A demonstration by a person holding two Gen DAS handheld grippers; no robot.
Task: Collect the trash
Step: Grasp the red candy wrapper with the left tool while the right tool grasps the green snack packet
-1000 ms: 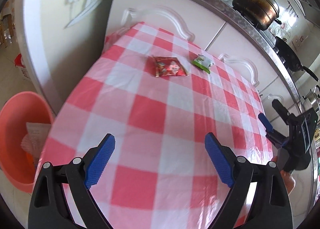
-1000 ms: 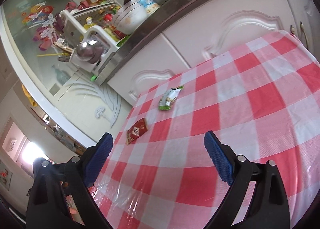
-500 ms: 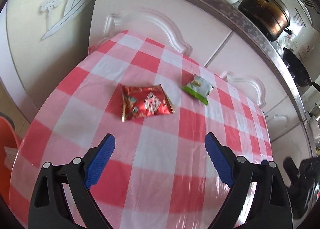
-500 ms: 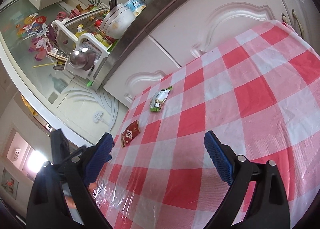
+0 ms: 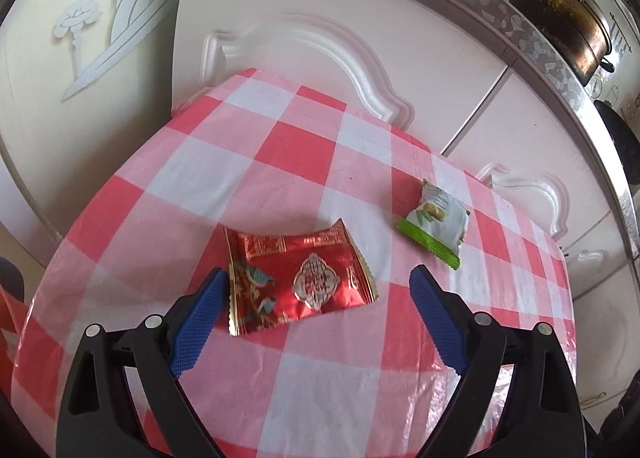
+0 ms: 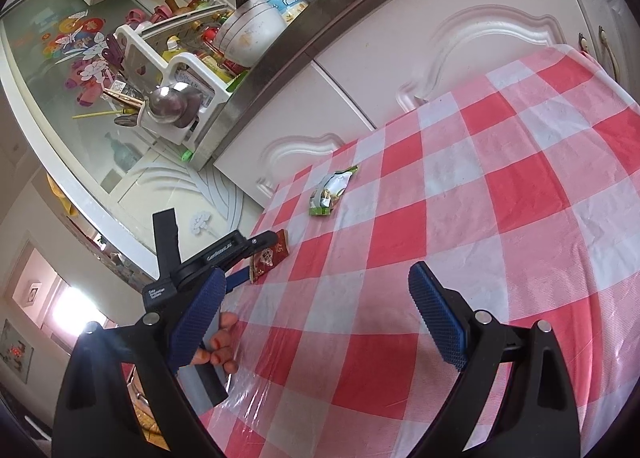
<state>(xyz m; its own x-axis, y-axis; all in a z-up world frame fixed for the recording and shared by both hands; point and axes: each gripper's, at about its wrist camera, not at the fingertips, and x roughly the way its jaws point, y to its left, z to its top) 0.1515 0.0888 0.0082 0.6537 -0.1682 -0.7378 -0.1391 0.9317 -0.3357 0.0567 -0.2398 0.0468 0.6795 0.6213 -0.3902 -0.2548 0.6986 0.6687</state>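
Red wrapper [image 5: 298, 284] lies flat on the checked counter [image 5: 280, 154] between the wide-open left tongs [image 5: 316, 298], so lower and pinch one edge, while from the right the open, empty right tongs [image 6: 316, 306] hang back.
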